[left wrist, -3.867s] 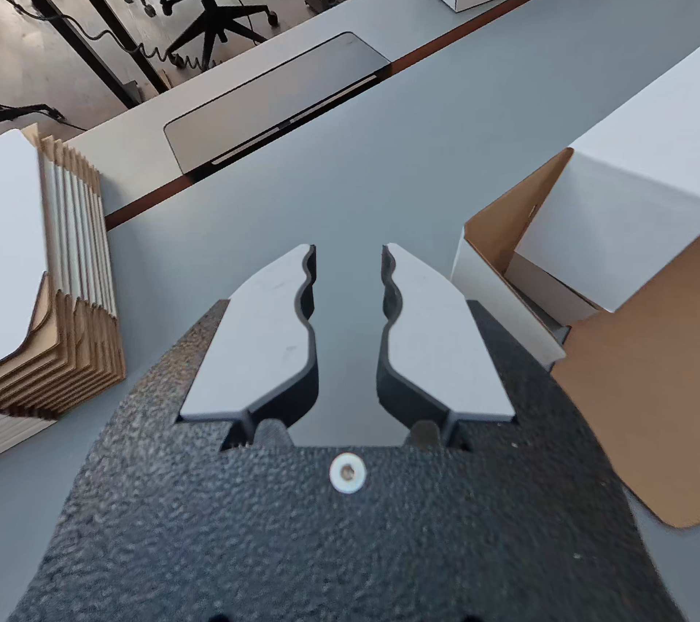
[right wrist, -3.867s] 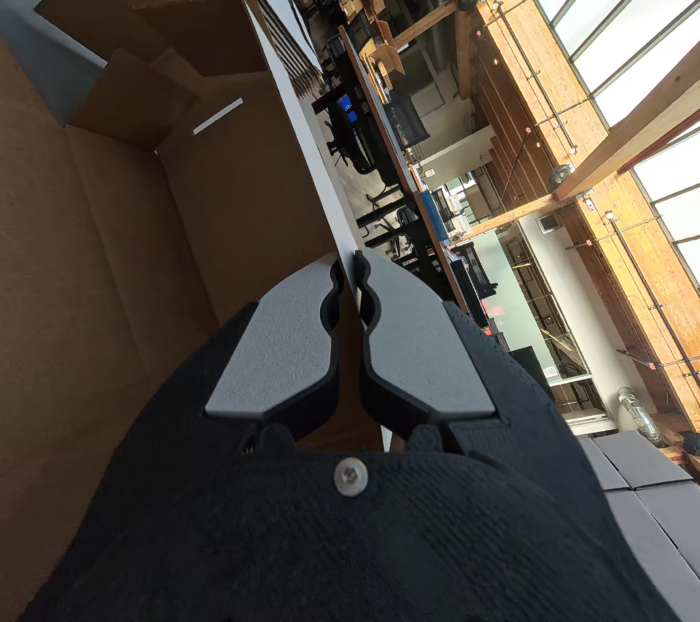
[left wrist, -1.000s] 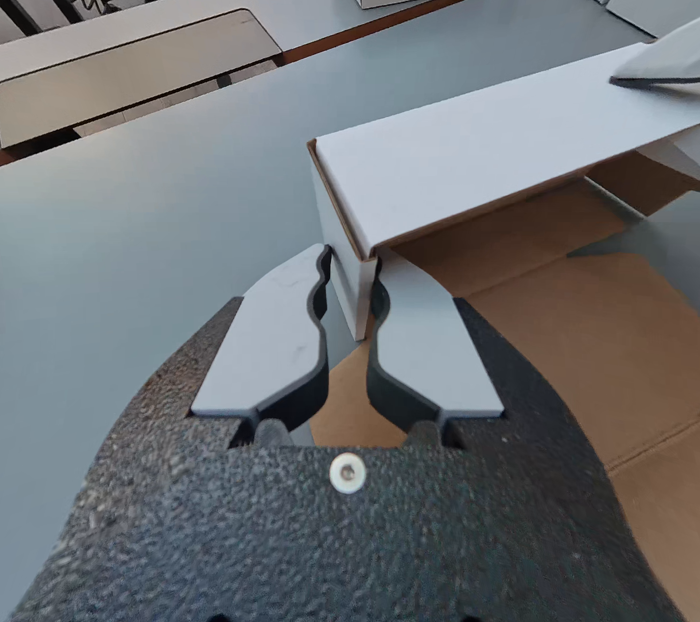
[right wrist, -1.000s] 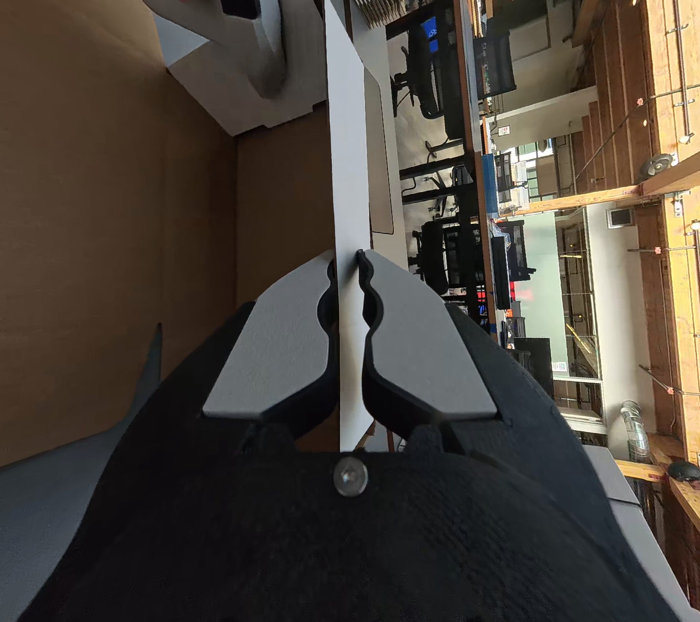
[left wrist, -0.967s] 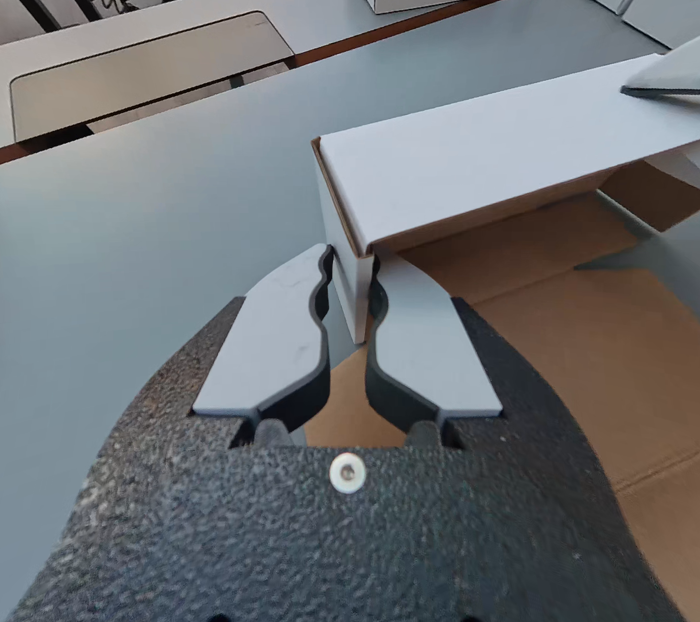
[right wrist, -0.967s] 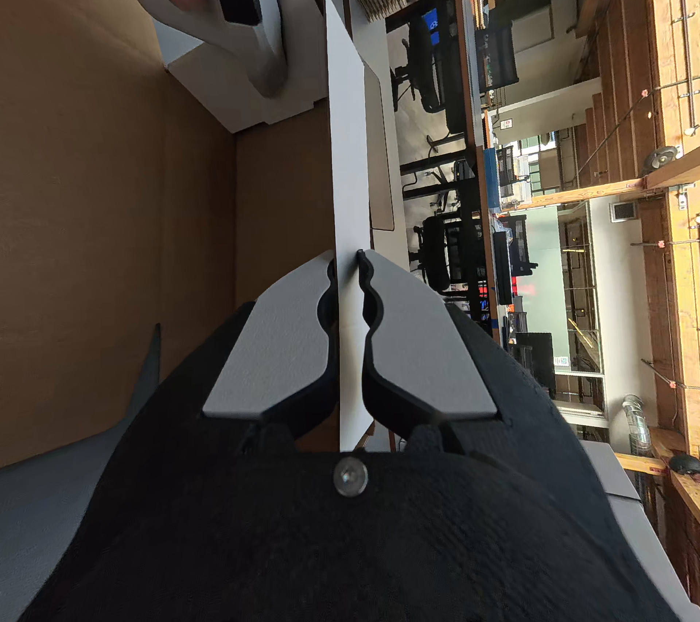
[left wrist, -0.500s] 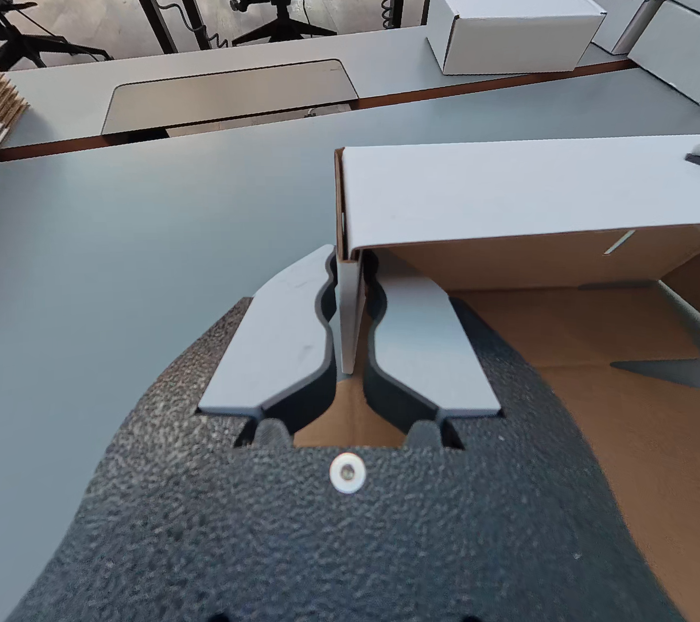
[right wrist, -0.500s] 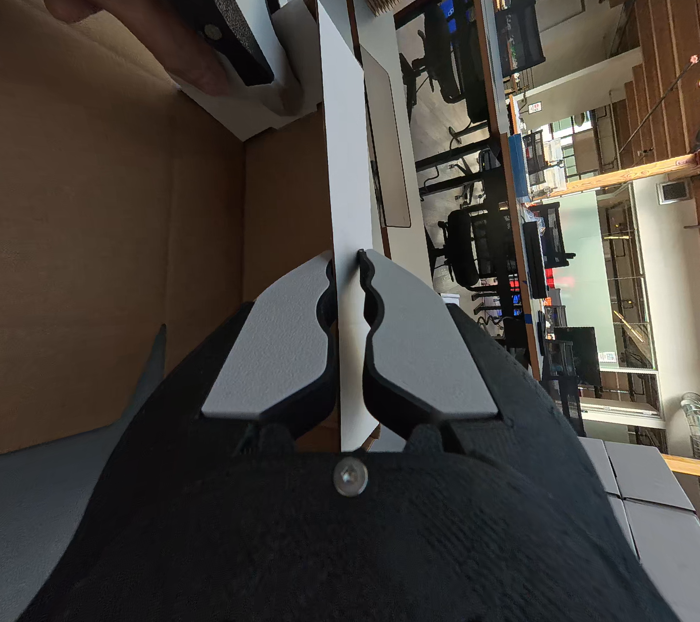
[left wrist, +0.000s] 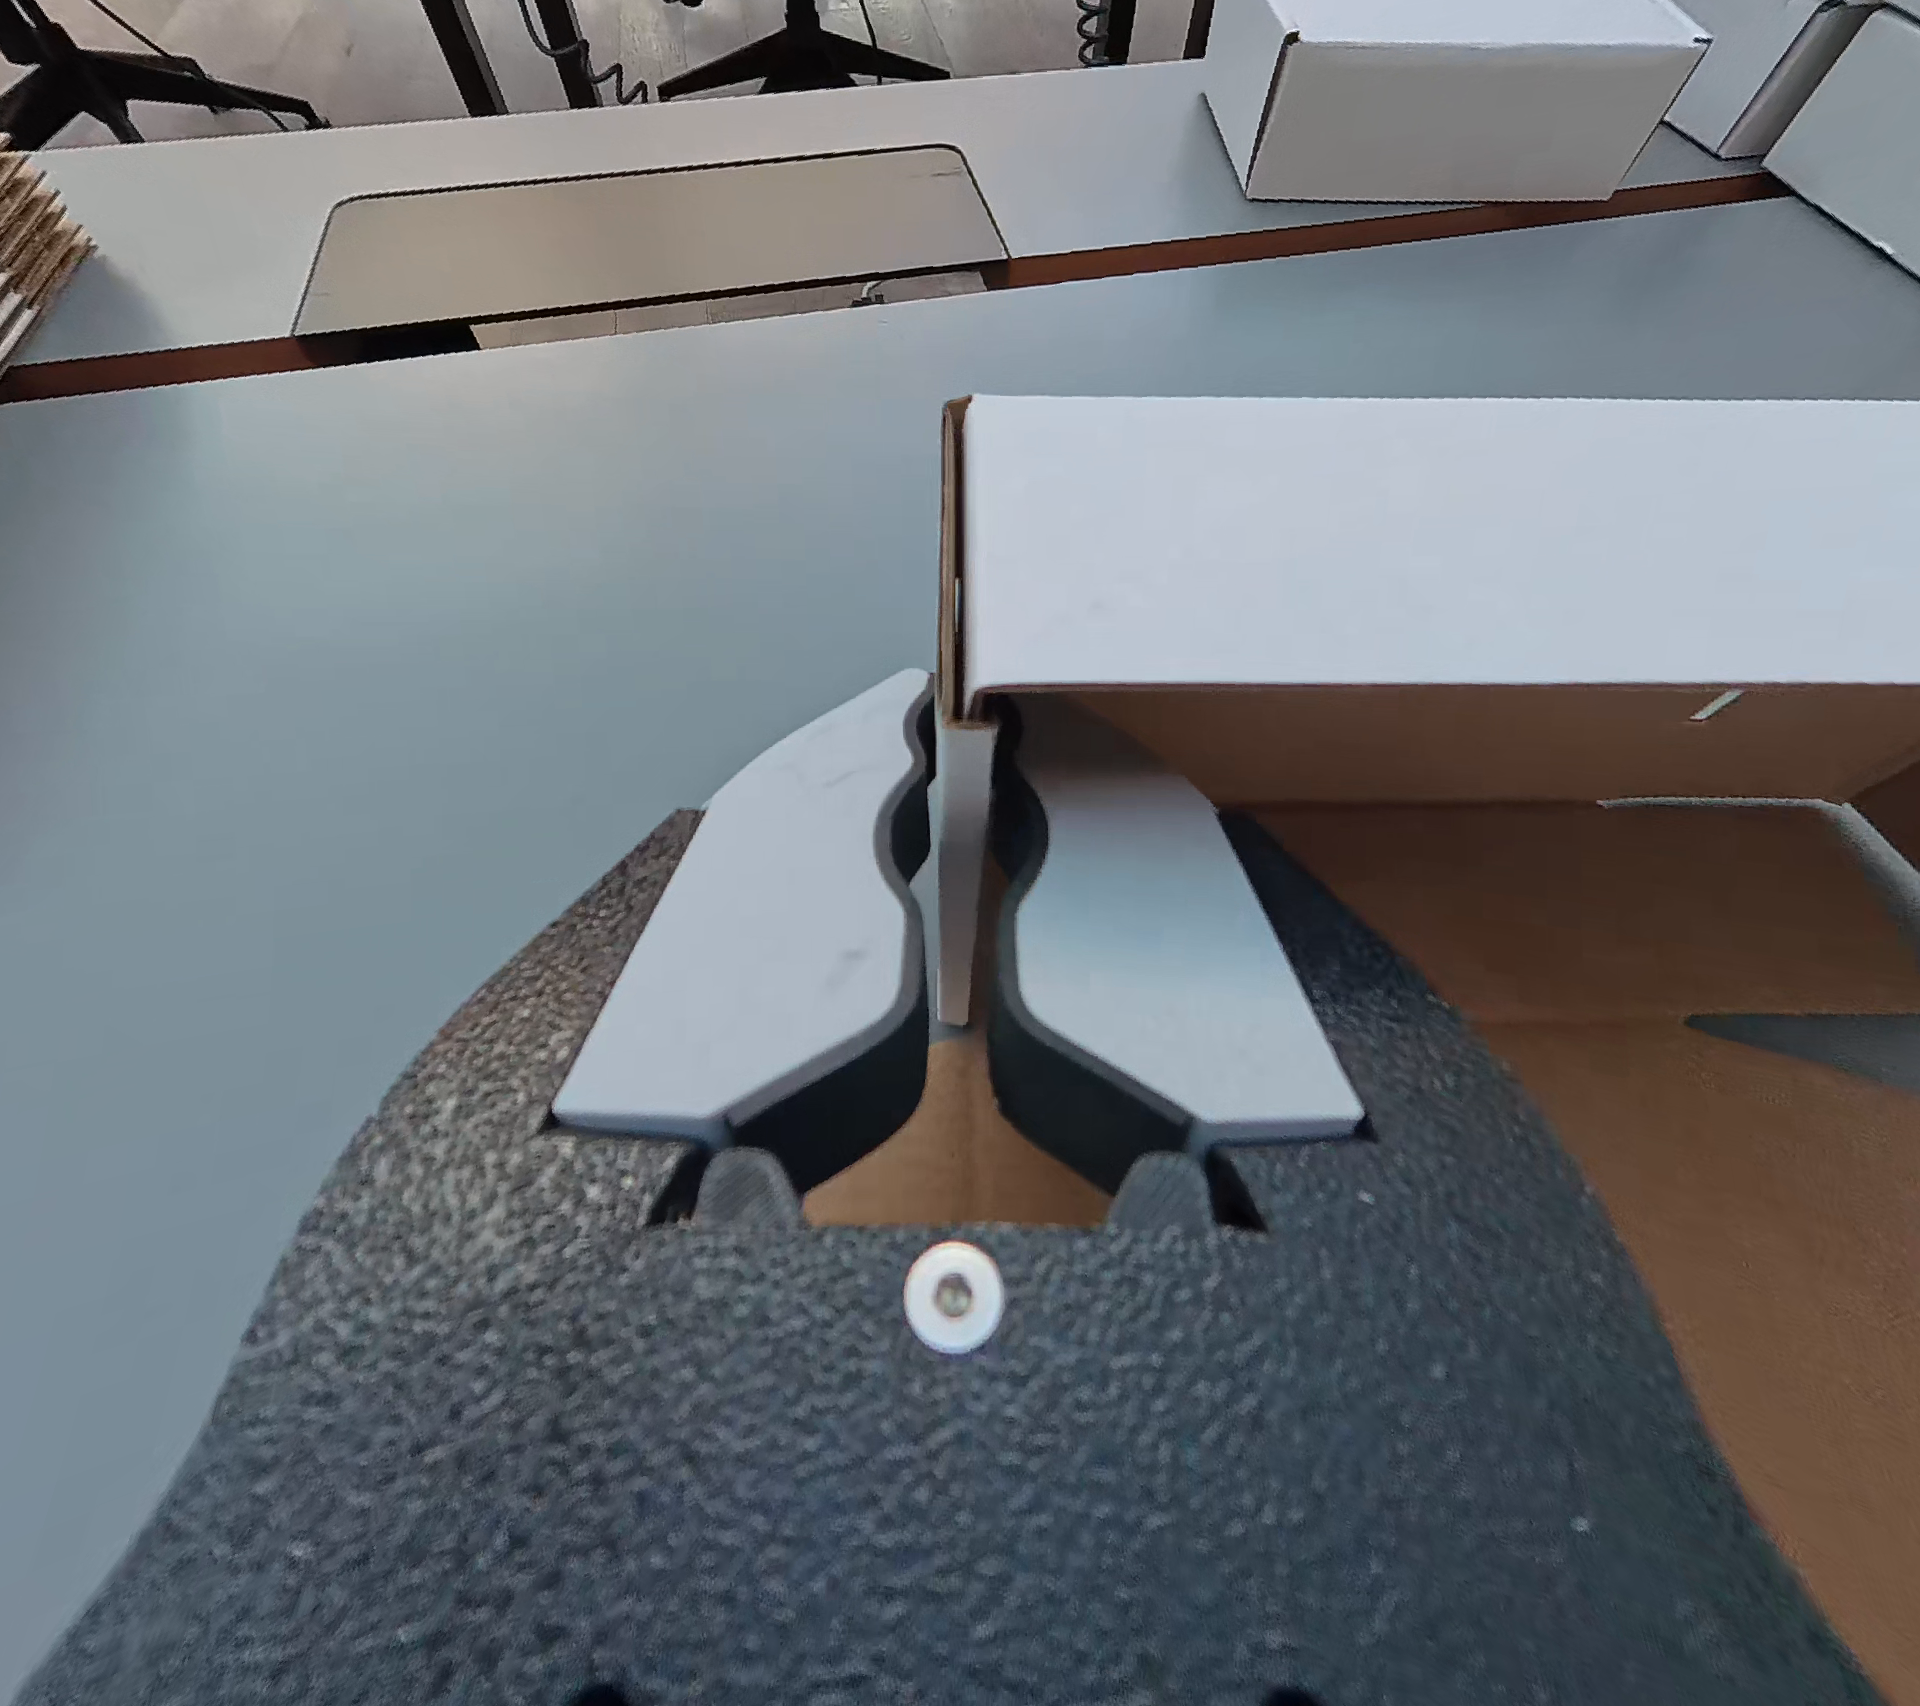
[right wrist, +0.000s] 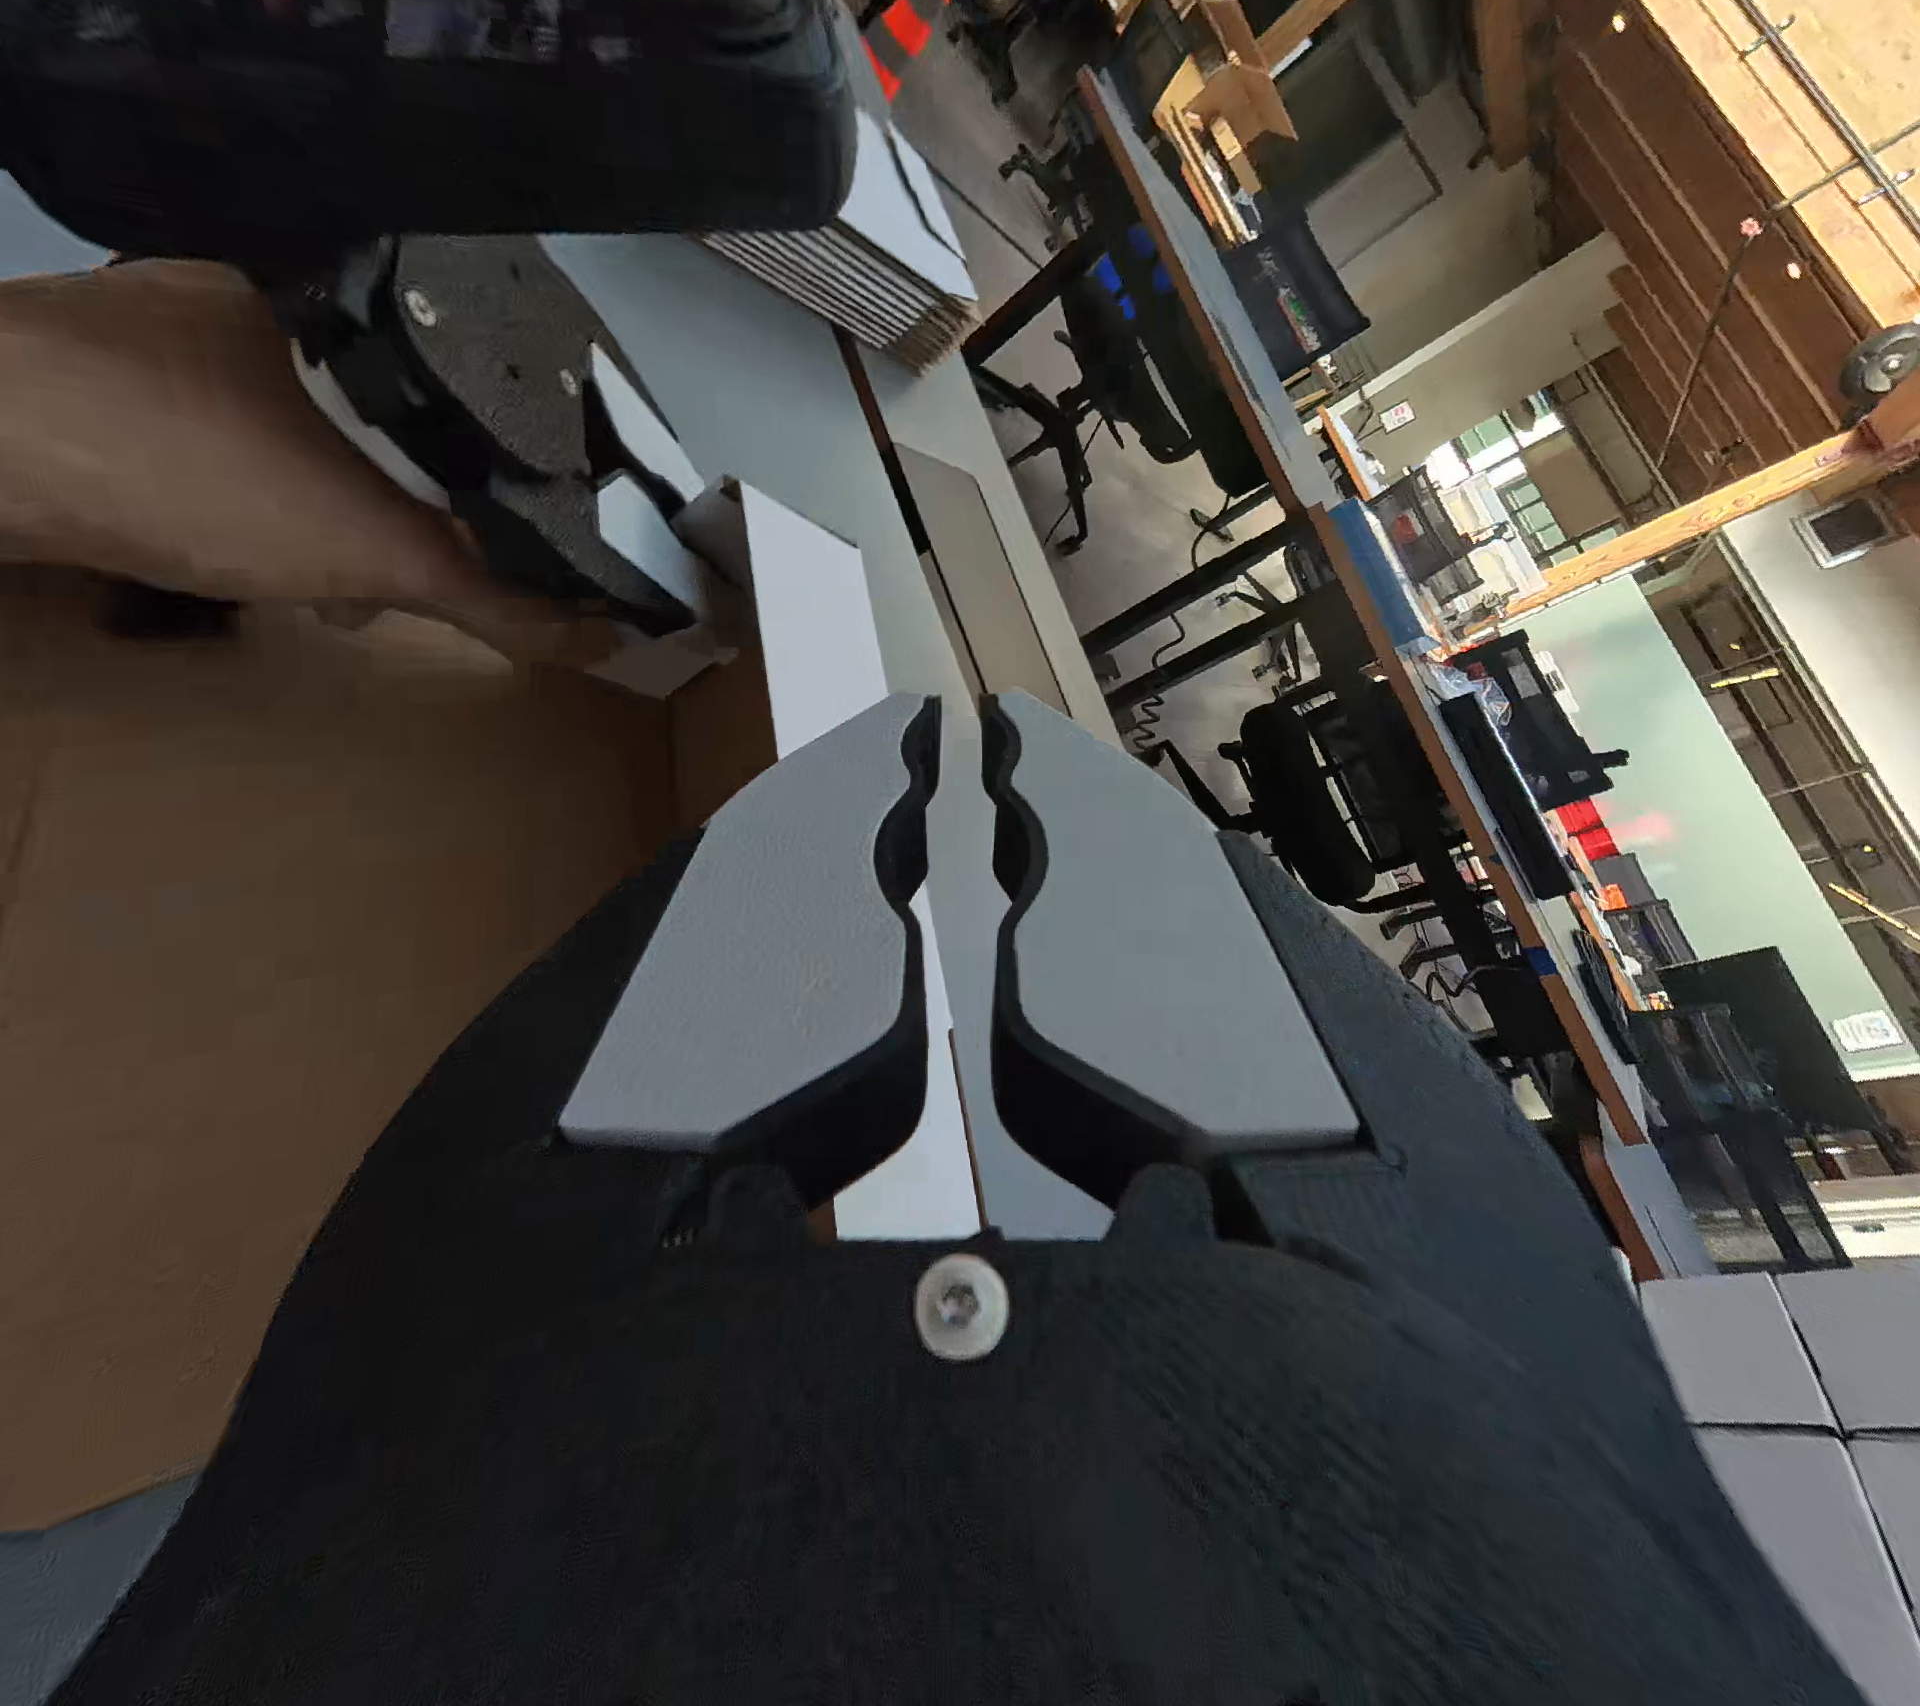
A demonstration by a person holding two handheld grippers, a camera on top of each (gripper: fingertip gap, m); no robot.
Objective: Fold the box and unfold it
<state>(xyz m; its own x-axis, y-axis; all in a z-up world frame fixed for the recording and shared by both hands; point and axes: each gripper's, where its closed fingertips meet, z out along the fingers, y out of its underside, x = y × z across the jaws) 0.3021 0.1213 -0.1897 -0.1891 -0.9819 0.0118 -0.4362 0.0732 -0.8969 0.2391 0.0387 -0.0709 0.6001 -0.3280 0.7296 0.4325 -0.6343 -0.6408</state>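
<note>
Risk notes: side wall held at both ends, box half formed

Box point(left wrist: 1434, 544) lies on the grey table point(left wrist: 416, 617), brown inner face up, with one long white wall stood up along the far edge of the open sheet. Left gripper point(left wrist: 958, 711) is narrowed onto the small end flap point(left wrist: 958, 877) at the wall's left corner; the flap stands on edge between the two fingers and touches both. Right gripper point(right wrist: 961, 706) is narrowed onto the same wall point(right wrist: 805, 617) farther along, with the white card running edge-on through the slot between its fingers. In the right wrist view the left gripper and the hand point(right wrist: 208, 534) holding it sit at the far corner.

Orientation: the wall's long axis runs left to right across the left wrist view, parallel to the table's far edge. White face points away and up, brown face towards the sheet's middle. The end flap turns back at roughly a right angle towards the left gripper.

Likely failure modes:
- Grippers pulling apart or twisting unevenly could bow or crease the wall off its score line.
- Hard pinch on the flap may crush the corner.
- If either grip slips, the wall will probably spring back flat.
- Lifting could drag the whole sheet across the table, as nothing visible pins it.
</note>
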